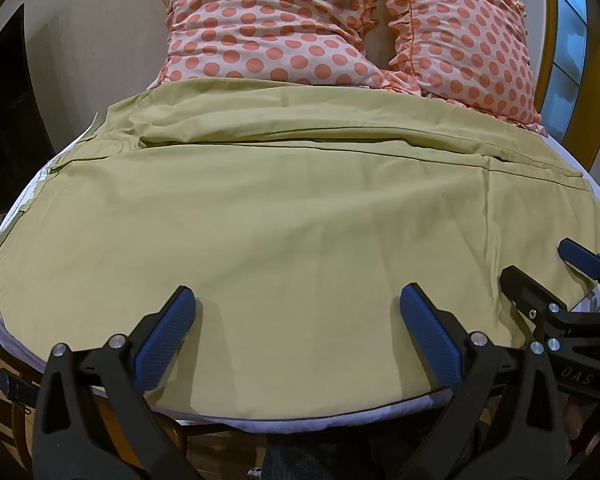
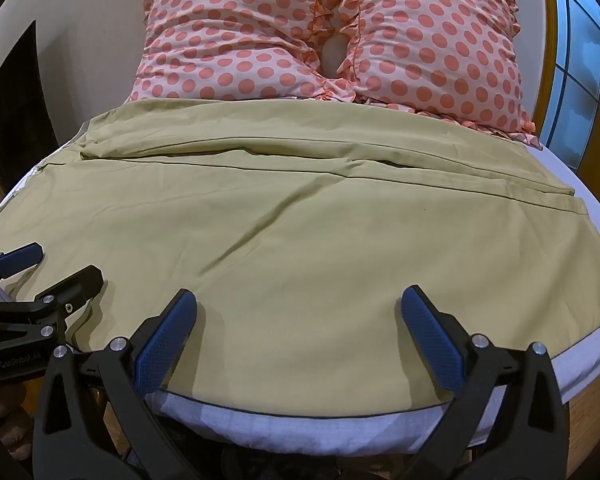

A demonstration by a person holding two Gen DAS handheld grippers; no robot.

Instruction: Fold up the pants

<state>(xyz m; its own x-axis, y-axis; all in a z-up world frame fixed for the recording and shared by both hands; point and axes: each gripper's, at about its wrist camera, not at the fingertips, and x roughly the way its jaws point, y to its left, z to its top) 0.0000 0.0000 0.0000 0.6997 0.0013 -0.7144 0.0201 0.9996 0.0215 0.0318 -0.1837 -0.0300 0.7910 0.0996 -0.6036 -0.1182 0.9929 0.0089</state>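
Observation:
Olive-yellow pants (image 1: 284, 208) lie spread flat across a white bed, with both legs running left to right; they also show in the right wrist view (image 2: 300, 220). My left gripper (image 1: 296, 300) is open and empty, just above the near edge of the pants. My right gripper (image 2: 298, 302) is open and empty over the near edge too. In the left wrist view the right gripper (image 1: 540, 268) shows at the far right, open. In the right wrist view the left gripper (image 2: 56, 264) shows at the far left, open.
Two pink pillows with orange dots (image 1: 340, 28) lean at the head of the bed, just behind the pants, and show in the right wrist view (image 2: 332, 32). The white mattress edge (image 2: 300, 424) curves below the grippers. A window (image 2: 576, 60) is at the right.

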